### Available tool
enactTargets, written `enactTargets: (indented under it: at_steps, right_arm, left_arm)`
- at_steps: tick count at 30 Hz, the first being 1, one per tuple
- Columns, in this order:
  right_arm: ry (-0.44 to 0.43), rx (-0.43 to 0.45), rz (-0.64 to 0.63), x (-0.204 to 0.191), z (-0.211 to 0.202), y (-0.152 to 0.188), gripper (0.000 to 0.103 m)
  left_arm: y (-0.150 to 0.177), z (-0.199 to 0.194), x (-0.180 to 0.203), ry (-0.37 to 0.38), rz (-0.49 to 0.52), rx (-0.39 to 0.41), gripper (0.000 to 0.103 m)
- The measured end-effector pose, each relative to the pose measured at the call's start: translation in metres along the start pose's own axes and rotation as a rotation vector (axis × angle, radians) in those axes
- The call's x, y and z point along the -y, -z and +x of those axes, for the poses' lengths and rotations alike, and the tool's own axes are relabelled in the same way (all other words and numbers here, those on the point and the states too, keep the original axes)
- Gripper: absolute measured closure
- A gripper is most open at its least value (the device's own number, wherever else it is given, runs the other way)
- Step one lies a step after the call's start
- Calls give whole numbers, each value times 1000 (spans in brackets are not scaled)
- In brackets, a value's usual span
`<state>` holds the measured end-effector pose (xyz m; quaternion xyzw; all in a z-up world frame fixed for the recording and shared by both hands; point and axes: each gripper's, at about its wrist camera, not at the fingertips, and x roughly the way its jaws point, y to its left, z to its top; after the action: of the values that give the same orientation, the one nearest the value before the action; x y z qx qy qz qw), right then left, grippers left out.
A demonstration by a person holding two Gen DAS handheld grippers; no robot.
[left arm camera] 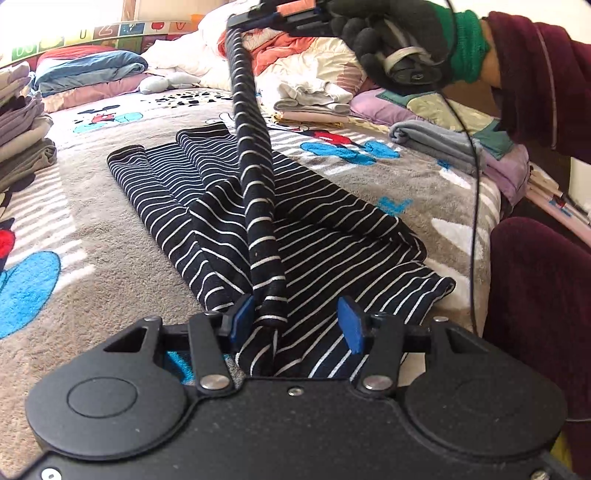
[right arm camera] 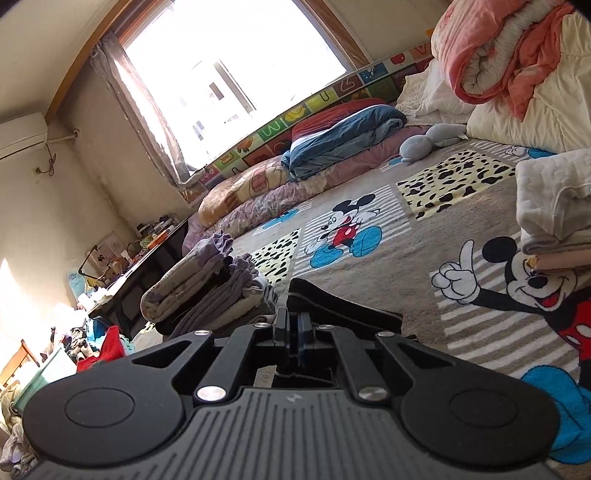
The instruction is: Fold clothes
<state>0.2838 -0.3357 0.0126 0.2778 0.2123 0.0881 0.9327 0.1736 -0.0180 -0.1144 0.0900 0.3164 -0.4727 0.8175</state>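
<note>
A navy shirt with thin white stripes (left arm camera: 295, 229) lies on the Mickey Mouse blanket (left arm camera: 92, 221), partly folded lengthwise. One sleeve (left arm camera: 255, 177) is pulled up taut as a narrow band from the near end to the top of the left wrist view. My left gripper (left arm camera: 295, 317) is open, its blue pads either side of the sleeve's base. My right gripper (left arm camera: 258, 18), held by a black gloved hand, is shut on the sleeve's far end, high above the bed. In the right wrist view its jaws (right arm camera: 293, 332) are closed on dark cloth (right arm camera: 332, 306).
Folded clothes are stacked at the left (left arm camera: 22, 136) and also show in the right wrist view (right arm camera: 207, 288). A grey folded towel (left arm camera: 436, 140) and white folded items (left arm camera: 314, 99) lie to the right. Bedding and pillows (right arm camera: 343, 136) are piled at the back. The person's maroon leg (left arm camera: 535, 295) is at the right edge.
</note>
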Motion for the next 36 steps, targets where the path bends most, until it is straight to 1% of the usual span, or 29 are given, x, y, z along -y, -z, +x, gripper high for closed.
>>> enactTargets:
  at_steps: [4,6,9,13,15,17,23,26,36]
  right_arm:
    - [15,-27,-26,-13,32,0,97]
    - [22,-45,-43,-19,48,1,97]
    - [33,-64,-61,-26,68,4,97]
    - [46,-93,-92,-35,90,8,98]
    - [53,-119,-122,-40,101,11,98]
    - [58,-139,-137,-43,111,14,98]
    - [77,-189,-188,-52,134,23,98]
    - [92,-219,-203,-54,147,27,98]
    - [178,-310,-232,-48,192,50,98]
  left_arm:
    - [1,2,-13,58,-74,-6,54]
    - [-2,0,-19,83,-111,9,54]
    - [-4,-11,-28,88,-147,53,54]
    - [-3,-8,-34,109,-178,28,54]
    - [-2,3,-26,115,-131,-20,54]
    - [-2,7,-20,114,-92,-38,53]
    - [0,7,-26,138,-121,-50,53]
    - [1,6,-32,159,-155,-45,53]
    - [2,5,-41,194,-194,-42,51]
